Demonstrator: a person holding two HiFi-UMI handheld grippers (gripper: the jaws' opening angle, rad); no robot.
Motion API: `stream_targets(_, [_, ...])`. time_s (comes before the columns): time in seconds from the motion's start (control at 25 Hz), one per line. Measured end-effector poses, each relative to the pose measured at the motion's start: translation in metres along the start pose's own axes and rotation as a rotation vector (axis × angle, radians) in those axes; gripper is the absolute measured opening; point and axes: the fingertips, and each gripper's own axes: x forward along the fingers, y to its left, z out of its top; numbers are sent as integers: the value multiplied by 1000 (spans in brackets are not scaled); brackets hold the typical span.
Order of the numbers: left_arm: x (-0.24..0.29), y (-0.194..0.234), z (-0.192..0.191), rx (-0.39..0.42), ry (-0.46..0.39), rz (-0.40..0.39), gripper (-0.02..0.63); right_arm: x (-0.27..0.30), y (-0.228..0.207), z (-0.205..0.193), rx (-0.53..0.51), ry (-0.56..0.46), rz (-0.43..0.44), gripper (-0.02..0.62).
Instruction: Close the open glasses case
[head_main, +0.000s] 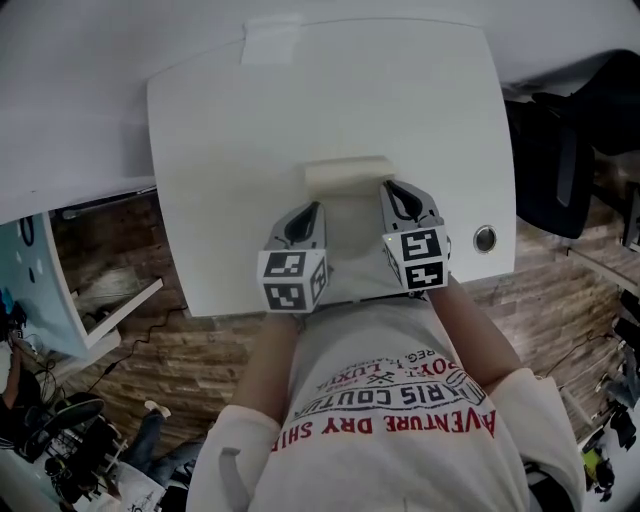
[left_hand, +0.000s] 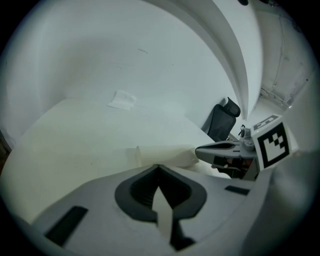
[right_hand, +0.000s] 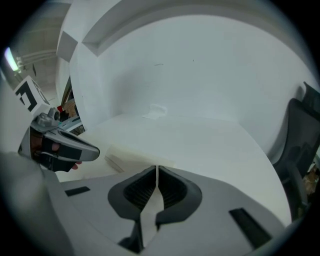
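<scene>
A cream glasses case (head_main: 348, 174) lies on the white table (head_main: 230, 150), just beyond both grippers. Whether its lid stands open I cannot tell. My left gripper (head_main: 312, 207) sits a little short of the case's near left side, jaws shut with nothing between them. My right gripper (head_main: 393, 186) is at the case's right end, jaws shut and empty. In the left gripper view the case (left_hand: 165, 154) lies just past the shut tips (left_hand: 158, 166), and the right gripper (left_hand: 222, 150) reaches in from the right. In the right gripper view the case (right_hand: 132, 154) lies just past the tips (right_hand: 157, 168).
A white taped patch (head_main: 270, 44) sits at the table's far edge. A round metal grommet (head_main: 485, 239) is near the table's front right corner. A black chair (head_main: 565, 150) stands off the right side. The person's torso is close behind the front edge.
</scene>
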Motion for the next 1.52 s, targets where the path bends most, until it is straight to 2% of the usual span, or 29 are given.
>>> stream_targets(0.32, [-55,-23,51,62,-161,-42,-3,-64,14,65,4,-220,15,12])
stream_targets(0.52, [-102,-34,94,124,-327,-64,-3,-103,28,102,7,-359,-26,12])
stream_targets(0.8, [-161,-48,115,196,-457,-64,-2,-157,62,132,-46,-498,-49,12])
stream_targets(1.08, [-194,-51,117,299,-540,-40,-2,-168,82,134,-11,-515,-38,12])
stream_targets(1.4, [-195,-39,102,282,-535,-37,-2,-168,93,122,17,-482,-30,12])
stream_targets(1.52, [-193,-34,98,252,-525,-41,-2,-165,97,119,17,-465,-22,12])
